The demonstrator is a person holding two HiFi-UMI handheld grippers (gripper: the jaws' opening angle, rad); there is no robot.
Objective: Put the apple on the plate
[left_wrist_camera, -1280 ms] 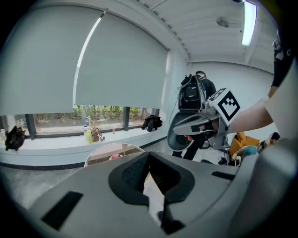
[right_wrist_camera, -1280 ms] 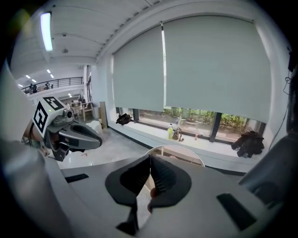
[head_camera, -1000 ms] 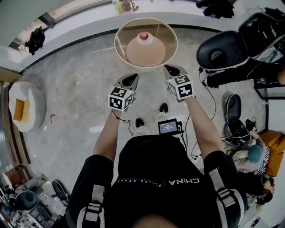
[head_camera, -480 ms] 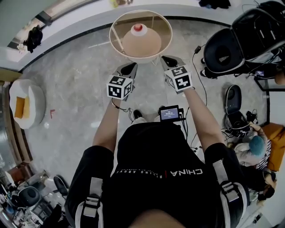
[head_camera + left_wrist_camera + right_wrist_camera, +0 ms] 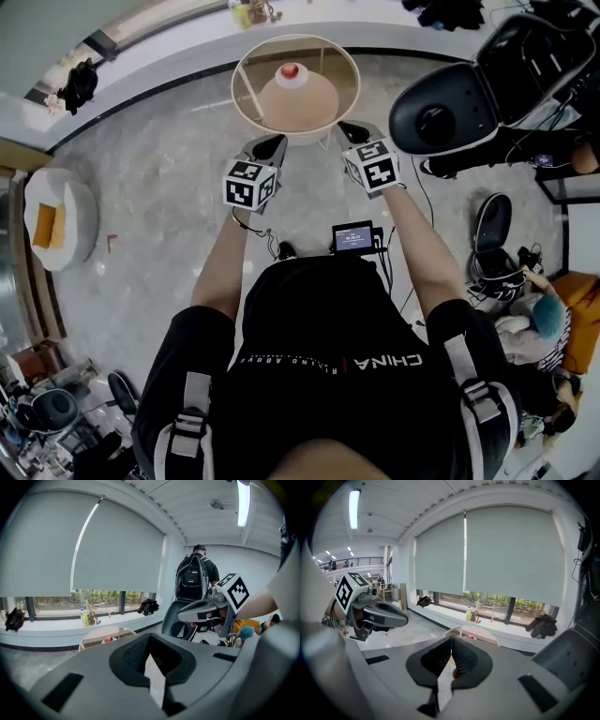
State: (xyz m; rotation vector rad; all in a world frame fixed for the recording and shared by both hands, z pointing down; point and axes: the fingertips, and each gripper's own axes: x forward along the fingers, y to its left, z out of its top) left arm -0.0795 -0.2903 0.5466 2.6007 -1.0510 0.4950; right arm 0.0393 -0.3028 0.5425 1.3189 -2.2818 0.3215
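A small red apple (image 5: 289,70) sits near the middle of a round glass-topped table (image 5: 246,58), on something small and white that I cannot make out. It also shows in the left gripper view as the apple (image 5: 108,639) and in the right gripper view as the apple (image 5: 470,637). My left gripper (image 5: 276,141) and right gripper (image 5: 346,128) are held side by side just short of the table's near rim, both pointing at it. Each is shut with nothing between the pads. A tan cone shape (image 5: 305,103) shows under the glass.
A large black open case (image 5: 450,108) stands right of the table, with cables (image 5: 497,253) on the floor behind it. A white pouf with an orange cushion (image 5: 56,220) stands at the left. Beyond the table runs a window sill with bottles (image 5: 246,11). A person with a backpack (image 5: 194,573) stands to the right.
Both grippers have moved forward together toward the table's near rim, and the person has stepped after them. Their jaws stay shut and the apple has not moved.
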